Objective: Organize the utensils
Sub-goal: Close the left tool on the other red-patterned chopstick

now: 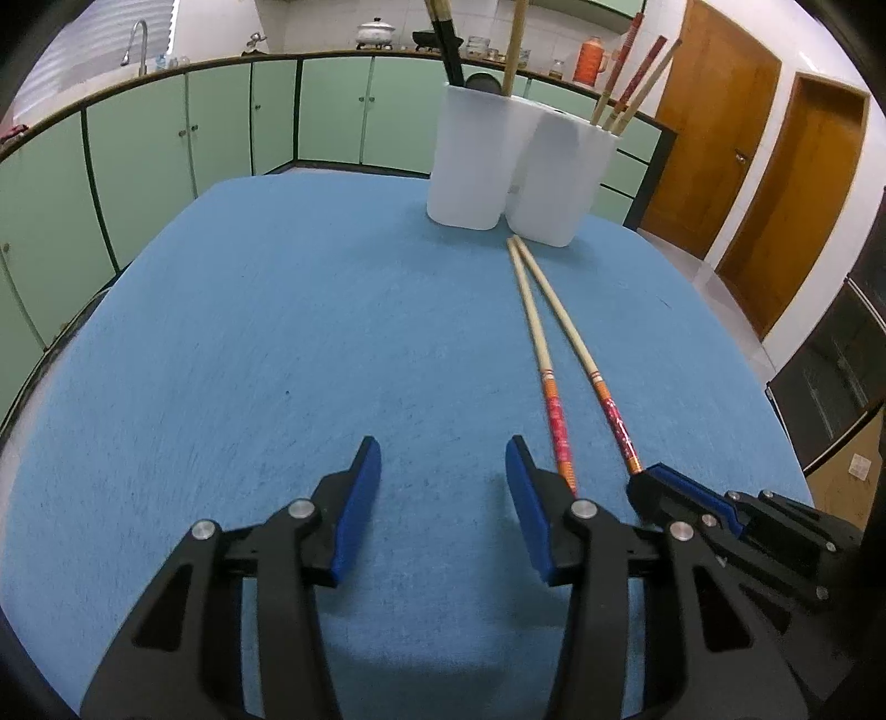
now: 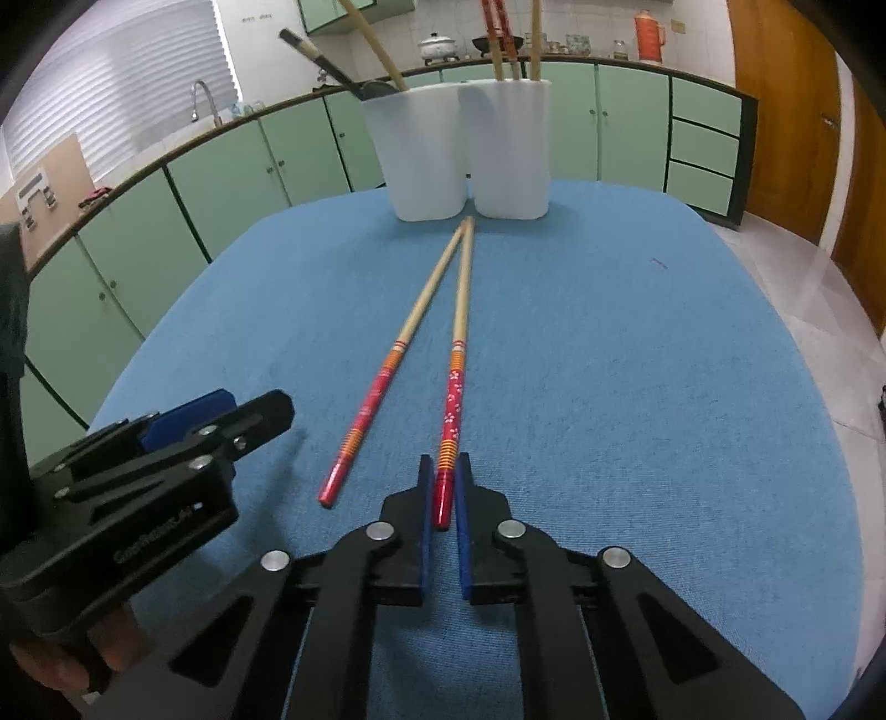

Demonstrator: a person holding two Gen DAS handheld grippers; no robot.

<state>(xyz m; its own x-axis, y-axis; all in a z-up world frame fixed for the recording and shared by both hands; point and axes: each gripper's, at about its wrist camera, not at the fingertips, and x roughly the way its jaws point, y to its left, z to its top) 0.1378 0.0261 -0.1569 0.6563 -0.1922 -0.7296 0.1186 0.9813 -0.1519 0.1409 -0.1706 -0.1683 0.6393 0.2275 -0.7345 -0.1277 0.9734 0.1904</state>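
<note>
A blue-covered bench (image 1: 277, 310) fills both wrist views, backed by green kitchen cabinets (image 1: 221, 116) and wooden doors (image 1: 714, 138). At 12 o'clock on the bench stands a white 2-compartment utensil holder (image 2: 459, 149), its left cup holding dark-handled utensils (image 2: 326, 61) and its right cup 3 upright chopsticks (image 2: 512, 39). From the holder's base, 2 chopsticks lie on the cloth running toward 6 o'clock, pale tips nearly touching, red ends spread apart. The right gripper (image 2: 443, 493) is clamped on the red end of the right chopstick (image 2: 459, 332), which lies on the bench. The left chopstick (image 2: 387, 365) lies free just beside it at 9 o'clock. The left gripper (image 1: 443, 465) hangs over bare cloth, jaws parted with nothing between them.
</note>
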